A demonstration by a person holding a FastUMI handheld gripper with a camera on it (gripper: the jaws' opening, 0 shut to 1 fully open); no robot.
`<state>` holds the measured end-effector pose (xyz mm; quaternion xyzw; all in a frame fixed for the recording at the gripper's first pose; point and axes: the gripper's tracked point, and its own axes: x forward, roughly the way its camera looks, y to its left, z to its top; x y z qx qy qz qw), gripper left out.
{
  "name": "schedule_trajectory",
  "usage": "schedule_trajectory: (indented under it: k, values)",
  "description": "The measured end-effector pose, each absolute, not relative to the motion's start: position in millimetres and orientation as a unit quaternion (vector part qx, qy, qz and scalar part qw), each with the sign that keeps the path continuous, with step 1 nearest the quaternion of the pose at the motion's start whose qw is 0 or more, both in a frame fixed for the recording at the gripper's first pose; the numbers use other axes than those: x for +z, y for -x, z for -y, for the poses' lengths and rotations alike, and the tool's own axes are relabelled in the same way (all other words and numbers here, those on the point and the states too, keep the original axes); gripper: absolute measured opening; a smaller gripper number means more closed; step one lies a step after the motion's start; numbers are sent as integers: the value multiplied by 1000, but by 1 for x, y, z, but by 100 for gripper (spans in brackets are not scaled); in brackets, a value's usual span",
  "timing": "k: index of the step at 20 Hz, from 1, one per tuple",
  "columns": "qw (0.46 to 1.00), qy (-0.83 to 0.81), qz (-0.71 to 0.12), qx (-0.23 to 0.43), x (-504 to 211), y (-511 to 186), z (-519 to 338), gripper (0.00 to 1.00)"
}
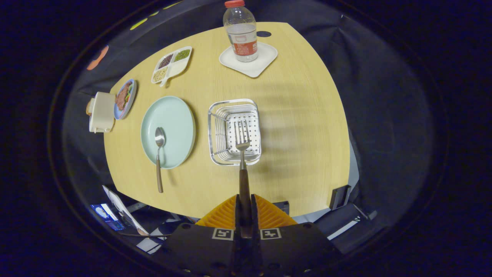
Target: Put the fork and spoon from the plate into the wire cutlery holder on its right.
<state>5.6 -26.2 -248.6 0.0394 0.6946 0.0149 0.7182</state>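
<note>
My gripper (245, 203) is shut on the brown handle of the fork (242, 154). The fork points straight ahead of the fingers, and its tines hang over the wire cutlery holder (216, 130), high above the table. The holder stands just right of the pale green plate (177, 119). The spoon (158, 154) lies on the plate with its bowl near the middle and its brown handle sticking out over the plate's near rim onto the wood.
A water bottle (241, 32) stands on a white square tray (251, 63) at the table's far side. A divided dish of beans (172, 63), a blue plate of food (125, 98) and a cream box (102, 111) lie left of the green plate.
</note>
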Motion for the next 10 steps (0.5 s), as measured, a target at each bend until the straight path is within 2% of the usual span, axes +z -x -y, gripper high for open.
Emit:
schedule_trajectory:
  k: [1, 3, 4, 7, 9, 10]
  values:
    - [721, -40, -692, 17, -247, -9, 23, 11]
    - [727, -36, -685, 22, -245, -12, 20, 30]
    - [731, -31, -681, 22, -242, -14, 19, 47]
    - [756, -5, -655, 6, -231, -28, 22, 87]
    - [778, 4, -628, 3, -216, -38, 14, 97]
    - [789, 9, -614, 4, -210, -42, 9, 95]
